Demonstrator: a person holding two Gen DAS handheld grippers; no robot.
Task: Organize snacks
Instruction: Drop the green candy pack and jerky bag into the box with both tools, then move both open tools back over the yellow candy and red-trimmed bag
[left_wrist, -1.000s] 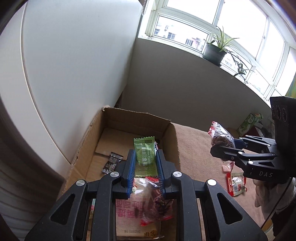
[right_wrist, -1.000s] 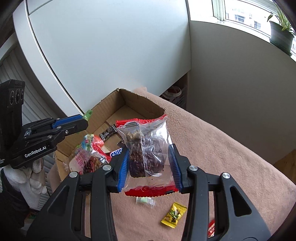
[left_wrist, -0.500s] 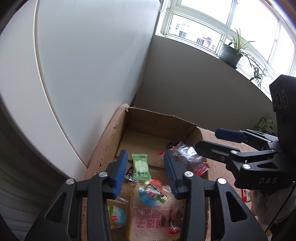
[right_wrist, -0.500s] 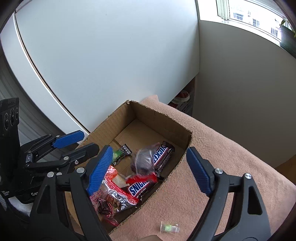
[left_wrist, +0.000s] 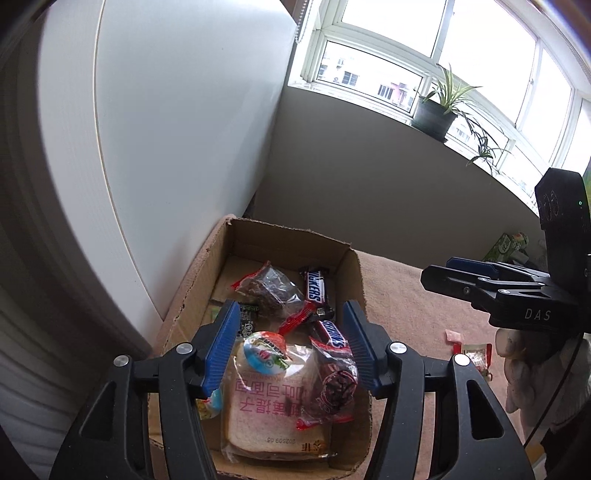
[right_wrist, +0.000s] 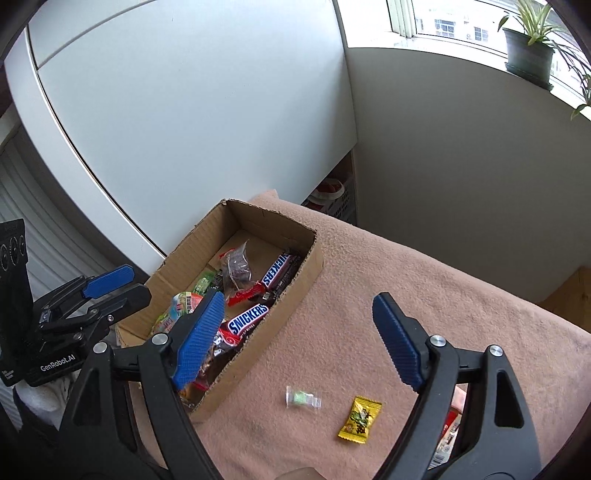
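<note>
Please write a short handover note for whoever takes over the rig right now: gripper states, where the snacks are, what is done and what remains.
Left gripper: over the box, jaws opening, nothing pressed between them.
Right gripper: jaws wide open and empty, over the pink cloth beside the box.
Cardboard box: holds two Snickers bars, a clear packet of dark snack, a bagged bread slice and other small packets.
Done: most snacks are boxed.
Left: yellow candy and small clear green candy lie on the cloth, plus a red-and-white packet by the right hand.
</note>
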